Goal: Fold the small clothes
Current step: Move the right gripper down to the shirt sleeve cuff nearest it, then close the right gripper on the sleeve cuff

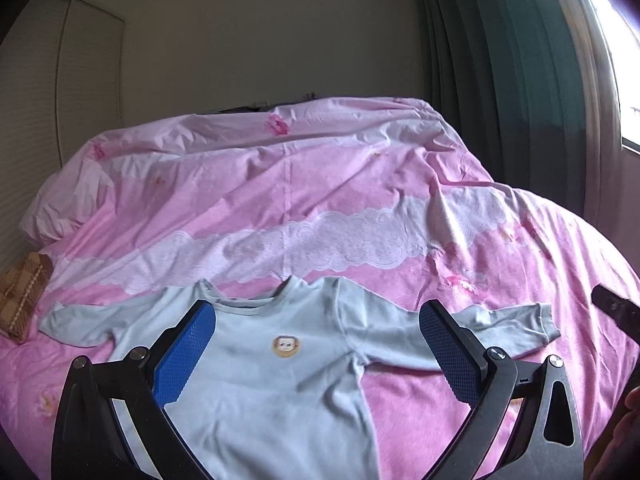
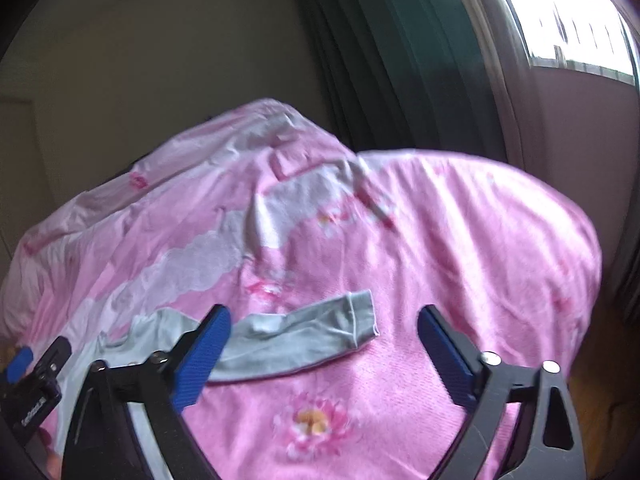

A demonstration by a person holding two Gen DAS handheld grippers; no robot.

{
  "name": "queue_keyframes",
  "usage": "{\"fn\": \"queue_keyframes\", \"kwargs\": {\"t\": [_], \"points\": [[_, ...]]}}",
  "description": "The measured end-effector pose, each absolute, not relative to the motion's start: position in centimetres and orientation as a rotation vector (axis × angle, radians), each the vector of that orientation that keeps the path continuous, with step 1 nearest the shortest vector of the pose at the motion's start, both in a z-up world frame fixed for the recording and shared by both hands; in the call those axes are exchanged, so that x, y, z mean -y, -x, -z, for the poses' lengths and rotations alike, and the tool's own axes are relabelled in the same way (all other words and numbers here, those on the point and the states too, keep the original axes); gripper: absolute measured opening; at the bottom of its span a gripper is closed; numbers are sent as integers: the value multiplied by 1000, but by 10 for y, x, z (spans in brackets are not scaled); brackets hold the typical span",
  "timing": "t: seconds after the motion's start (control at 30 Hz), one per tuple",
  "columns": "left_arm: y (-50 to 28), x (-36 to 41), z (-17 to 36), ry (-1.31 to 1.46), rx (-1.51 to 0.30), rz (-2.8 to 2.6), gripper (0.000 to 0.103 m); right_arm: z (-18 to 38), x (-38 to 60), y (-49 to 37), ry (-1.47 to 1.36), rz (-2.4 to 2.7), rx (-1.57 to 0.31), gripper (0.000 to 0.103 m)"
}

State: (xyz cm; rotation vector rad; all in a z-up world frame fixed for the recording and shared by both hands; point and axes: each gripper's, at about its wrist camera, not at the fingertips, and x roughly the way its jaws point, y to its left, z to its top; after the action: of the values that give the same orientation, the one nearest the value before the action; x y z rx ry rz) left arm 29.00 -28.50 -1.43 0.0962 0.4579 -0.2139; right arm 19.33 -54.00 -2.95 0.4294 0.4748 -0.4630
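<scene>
A small pale blue long-sleeved shirt [image 1: 280, 380] with a round cartoon patch [image 1: 285, 347] lies face up on the pink bed, sleeves spread to both sides. My left gripper [image 1: 318, 320] is open and empty, above the shirt's chest. In the right wrist view the shirt's right sleeve [image 2: 304, 336] lies flat on the bedspread. My right gripper [image 2: 324, 324] is open and empty, hovering over that sleeve's cuff end. The left gripper's body [image 2: 32, 380] shows at the far left of that view.
A pink flowered bedspread [image 1: 320, 200] with a white lace band covers the bed. A brown checked cushion [image 1: 20, 296] lies at the bed's left edge. Dark green curtains [image 1: 500, 80] and a bright window [image 2: 568, 16] stand at the right.
</scene>
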Motion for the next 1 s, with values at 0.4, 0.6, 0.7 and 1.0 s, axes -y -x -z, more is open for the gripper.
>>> {"fn": "queue_keyframes", "kwargs": {"t": [0.4,0.6,0.7,1.0], "points": [[-336,333,49,-121,-516,210,103,97,594,-237,-654,465,-581,72],[-360,341,59,-106,-541,203,103,116,605,-246,-701,451,-611,63],[-366,341,63,-102,-554,202,103,122,608,-249,-716,440,-613,60],[-376,334,75,-83,-601,132,103,140,614,-258,-787,407,-631,40]]}}
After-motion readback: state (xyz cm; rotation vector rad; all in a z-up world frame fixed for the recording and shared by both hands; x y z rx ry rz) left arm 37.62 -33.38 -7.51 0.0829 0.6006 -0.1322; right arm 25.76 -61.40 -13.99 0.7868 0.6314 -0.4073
